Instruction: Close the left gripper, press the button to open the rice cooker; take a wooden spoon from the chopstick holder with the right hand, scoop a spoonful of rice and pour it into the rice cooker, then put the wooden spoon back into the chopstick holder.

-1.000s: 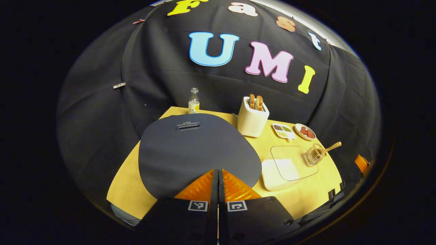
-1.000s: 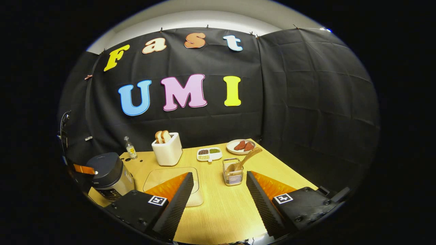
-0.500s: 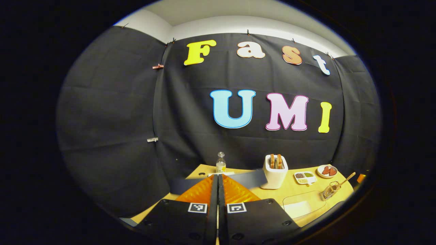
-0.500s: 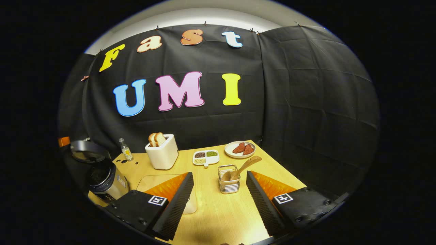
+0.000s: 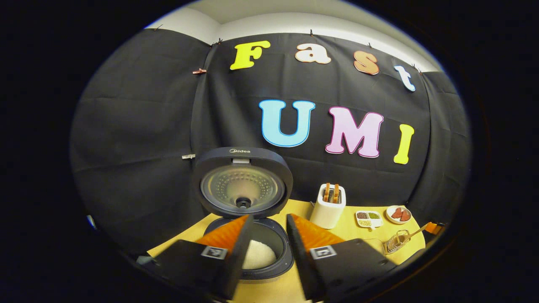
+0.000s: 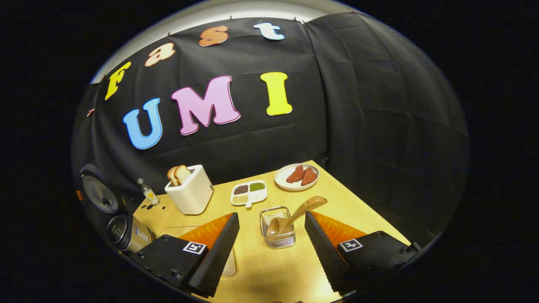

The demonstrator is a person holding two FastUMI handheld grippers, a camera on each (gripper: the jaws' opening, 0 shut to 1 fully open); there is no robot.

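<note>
gaping rice cooker point(image 5: 248, 248), wooden spoon point(image 6: 294, 213) in holder point(image 6: 277, 233).

left gripper point(image 5: 269, 229): two black housing blocks are seen at the base, each fitted with dark round screws
left markings: a square black-and-white tag is carried on each block
right gripper point(image 6: 271, 227): two wedge-shaped fingers with ribbed inner faces are mounted on black blocks
right markings: one square tag per block; screws are set at the corners
</note>
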